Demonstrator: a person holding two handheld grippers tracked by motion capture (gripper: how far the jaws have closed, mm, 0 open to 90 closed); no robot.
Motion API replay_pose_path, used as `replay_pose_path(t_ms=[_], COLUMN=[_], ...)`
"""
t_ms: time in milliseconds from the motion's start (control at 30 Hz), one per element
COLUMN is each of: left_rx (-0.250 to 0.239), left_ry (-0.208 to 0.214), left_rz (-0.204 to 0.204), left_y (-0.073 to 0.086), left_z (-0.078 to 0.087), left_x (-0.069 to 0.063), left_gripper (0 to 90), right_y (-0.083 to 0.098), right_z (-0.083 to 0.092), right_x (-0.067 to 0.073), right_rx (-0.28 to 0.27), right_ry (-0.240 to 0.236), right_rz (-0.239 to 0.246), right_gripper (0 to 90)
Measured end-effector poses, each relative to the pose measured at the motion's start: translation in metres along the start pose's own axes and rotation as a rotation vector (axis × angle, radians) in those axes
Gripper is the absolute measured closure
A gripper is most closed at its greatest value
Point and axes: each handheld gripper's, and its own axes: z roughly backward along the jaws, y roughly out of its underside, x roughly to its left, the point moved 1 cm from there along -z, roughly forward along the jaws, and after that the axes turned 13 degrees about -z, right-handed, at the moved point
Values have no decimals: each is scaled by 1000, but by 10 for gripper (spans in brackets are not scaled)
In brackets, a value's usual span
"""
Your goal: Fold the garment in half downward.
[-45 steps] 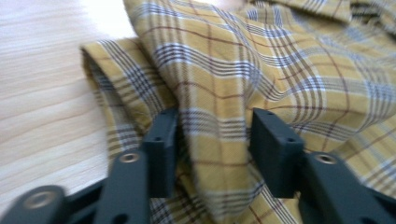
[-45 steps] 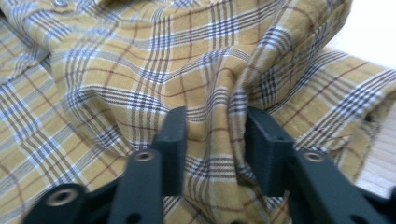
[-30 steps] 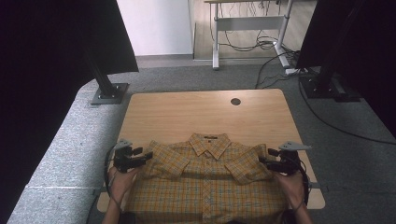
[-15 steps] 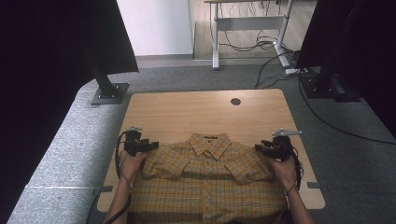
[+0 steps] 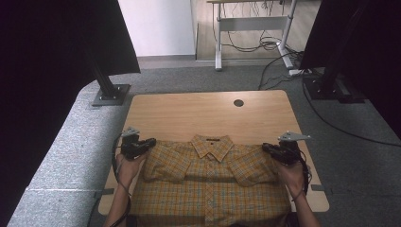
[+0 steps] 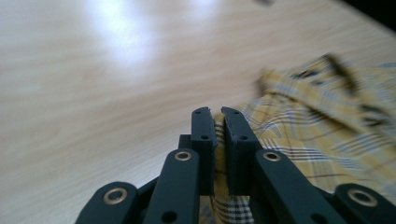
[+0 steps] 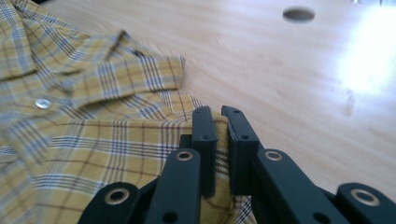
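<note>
A yellow plaid button-up shirt (image 5: 210, 184) lies flat at the near edge of the light wooden table (image 5: 189, 111), collar pointing away. The left gripper (image 5: 150, 142) and right gripper (image 5: 265, 147), jaws just closed, each pinch a shoulder of the fabric.
</note>
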Motion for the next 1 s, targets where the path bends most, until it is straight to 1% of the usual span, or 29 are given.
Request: replay_pose_path(t_ms=[67,133,233,300,333,400,467,533,600,700,733,833,900,1000], left_rx=[-27,-51,-89,-112,-115,-102,-77,-35,12,85,98,109,113,115], left_ry=[11,16,16,27,36,50,72,79,78,45,41,33,30,16], left_rz=[-36,-69,-89,-78,-69,-60,-44,-40,-40,-58,-55,-33,-24,-37], left_y=[-4,-5,0,8,13,25,40,56,72,92,98,107,111,112], left_z=[12,25,45,57,63,70,74,74,71,62,59,51,46,40], left_x=[-8,-16,-24,-28,-29,-33,-38,-43,-48,-55,-57,-57,-57,-57], left_gripper=[844,844,844,844,844,844,842,841,839,831,828,826,820,820], right_y=[-1,0,5,12,16,25,36,47,59,75,80,92,98,101], right_z=[12,24,41,51,55,61,65,65,62,56,53,46,40,30], right_x=[4,8,11,12,13,14,14,15,14,11,10,9,10,11], right_rx=[-25,-46,-70,-78,-78,-71,-52,-26,9,55,74,126,159,182], right_ry=[-14,-31,-43,-53,-59,-73,-82,-94,-96,-100,-98,-82,-60,-43], right_rz=[9,18,31,27,24,13,4,-7,-13,-25,-25,-18,6,21], right_gripper=[836,836,836,837,837,837,837,837,837,836,836,834,831,832])
